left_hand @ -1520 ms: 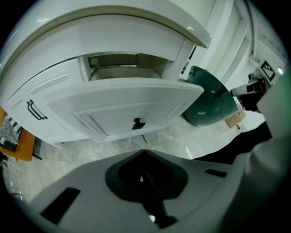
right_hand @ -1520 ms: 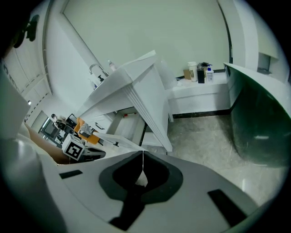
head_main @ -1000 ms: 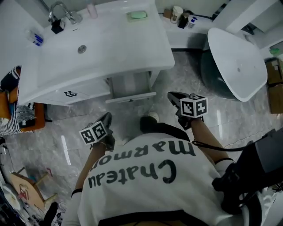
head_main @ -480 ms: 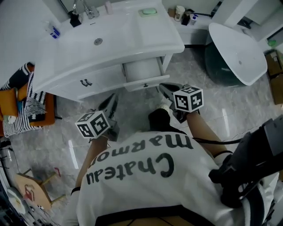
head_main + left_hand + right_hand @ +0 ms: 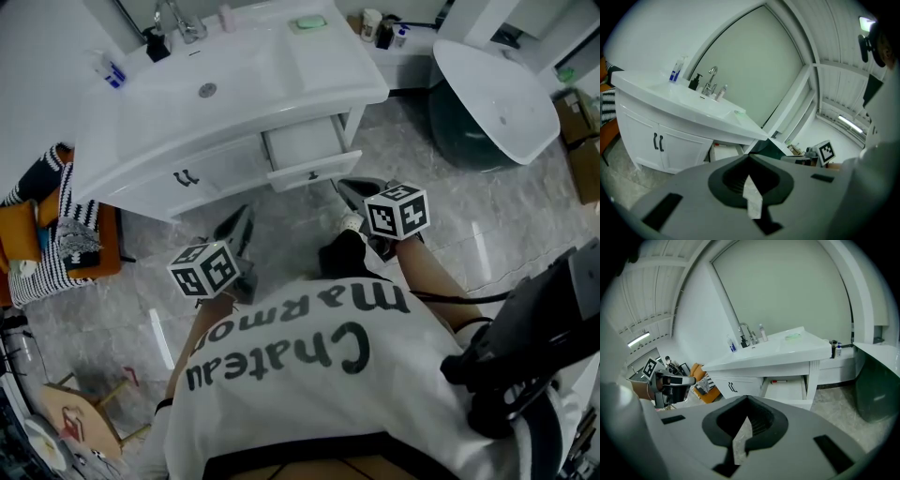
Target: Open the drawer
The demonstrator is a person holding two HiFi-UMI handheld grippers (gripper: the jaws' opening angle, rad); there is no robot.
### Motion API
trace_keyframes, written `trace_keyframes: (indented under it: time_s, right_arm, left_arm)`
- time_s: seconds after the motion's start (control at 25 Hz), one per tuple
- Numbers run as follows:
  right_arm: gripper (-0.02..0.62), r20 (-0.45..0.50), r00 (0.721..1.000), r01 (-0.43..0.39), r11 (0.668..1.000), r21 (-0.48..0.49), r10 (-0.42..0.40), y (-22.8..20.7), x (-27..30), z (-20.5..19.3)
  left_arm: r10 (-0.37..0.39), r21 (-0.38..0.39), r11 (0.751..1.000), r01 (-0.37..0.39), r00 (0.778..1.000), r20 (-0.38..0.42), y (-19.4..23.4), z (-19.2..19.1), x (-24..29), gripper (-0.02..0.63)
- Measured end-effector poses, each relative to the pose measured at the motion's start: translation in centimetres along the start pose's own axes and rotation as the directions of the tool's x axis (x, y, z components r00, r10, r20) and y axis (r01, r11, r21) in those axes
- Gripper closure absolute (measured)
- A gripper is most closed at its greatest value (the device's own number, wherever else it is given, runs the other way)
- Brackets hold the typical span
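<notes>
The white vanity (image 5: 234, 103) has one drawer (image 5: 305, 150) pulled out under its right end. Its front panel (image 5: 314, 172) carries a small dark knob. In the right gripper view the open drawer (image 5: 787, 387) shows a red item lying inside at the back. My left gripper (image 5: 246, 214) hangs over the floor in front of the cabinet doors (image 5: 658, 143), jaws shut and empty (image 5: 750, 157). My right gripper (image 5: 345, 187) is just in front of the drawer's front, apart from it, jaws shut on nothing (image 5: 747, 399).
A faucet (image 5: 173, 19), bottles and a green soap (image 5: 309, 22) sit on the counter. A white bathtub (image 5: 492, 94) stands to the right. At the left is an orange stool with striped cloth (image 5: 56, 234). Grey marble floor (image 5: 141, 309) lies below.
Both grippers have risen in front of the vanity, and the right one has shifted sideways. My head view has swung, so the vanity sits further right. The drawer stays pulled out.
</notes>
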State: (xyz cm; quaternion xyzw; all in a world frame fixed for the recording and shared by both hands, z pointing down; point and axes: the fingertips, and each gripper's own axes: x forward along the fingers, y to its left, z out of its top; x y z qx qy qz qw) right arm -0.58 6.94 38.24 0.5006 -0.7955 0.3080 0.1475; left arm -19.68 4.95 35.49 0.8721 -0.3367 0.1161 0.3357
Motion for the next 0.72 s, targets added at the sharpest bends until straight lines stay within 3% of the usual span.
trace_keyframes:
  time_s: [0.72]
  right_arm:
    - [0.584,-0.040,0.999,0.027,0.999,-0.047,-0.029,-1.4,1.3,1.0]
  left_arm:
    - [0.024,-0.019,1.000,-0.024,0.999,0.022,1.7,1.6,0.7,0.603]
